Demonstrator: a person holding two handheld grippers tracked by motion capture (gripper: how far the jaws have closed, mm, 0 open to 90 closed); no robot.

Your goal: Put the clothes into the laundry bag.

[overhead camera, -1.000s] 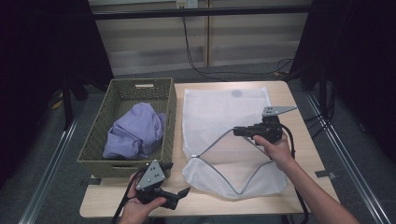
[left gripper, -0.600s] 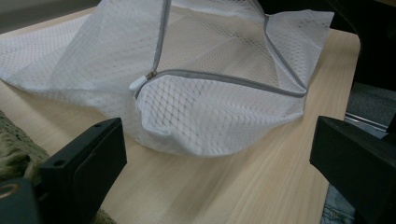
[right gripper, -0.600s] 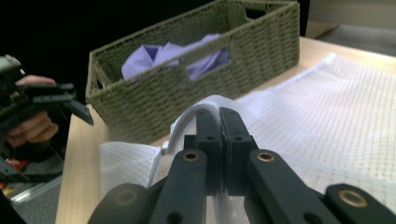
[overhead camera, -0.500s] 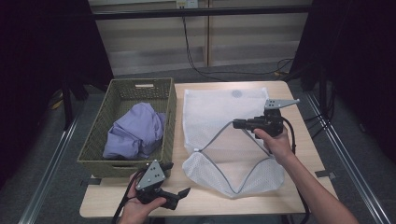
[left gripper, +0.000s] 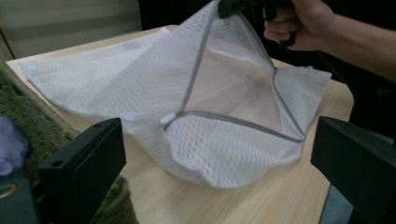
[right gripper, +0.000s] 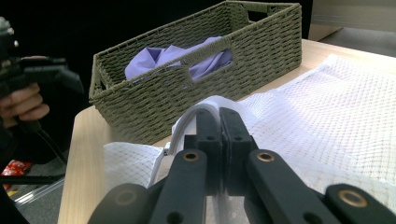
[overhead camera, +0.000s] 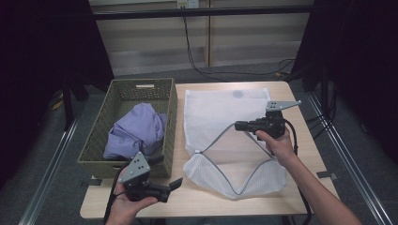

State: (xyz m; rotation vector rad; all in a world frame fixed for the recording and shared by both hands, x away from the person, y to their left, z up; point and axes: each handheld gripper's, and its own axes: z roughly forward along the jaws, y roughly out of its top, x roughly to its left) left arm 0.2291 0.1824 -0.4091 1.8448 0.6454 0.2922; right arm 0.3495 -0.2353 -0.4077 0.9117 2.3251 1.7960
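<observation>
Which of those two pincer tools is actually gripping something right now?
The right gripper, over the white mesh bag: its jaws are pinched on the bag's grey zipper edge, lifting it open. The left gripper, by the basket, is open and holds nothing.

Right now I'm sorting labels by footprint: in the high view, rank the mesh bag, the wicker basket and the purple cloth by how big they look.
1. mesh bag and wicker basket: they look much alike, so I would not rank them.
2. purple cloth: clearly smallest, lying inside the basket.
</observation>
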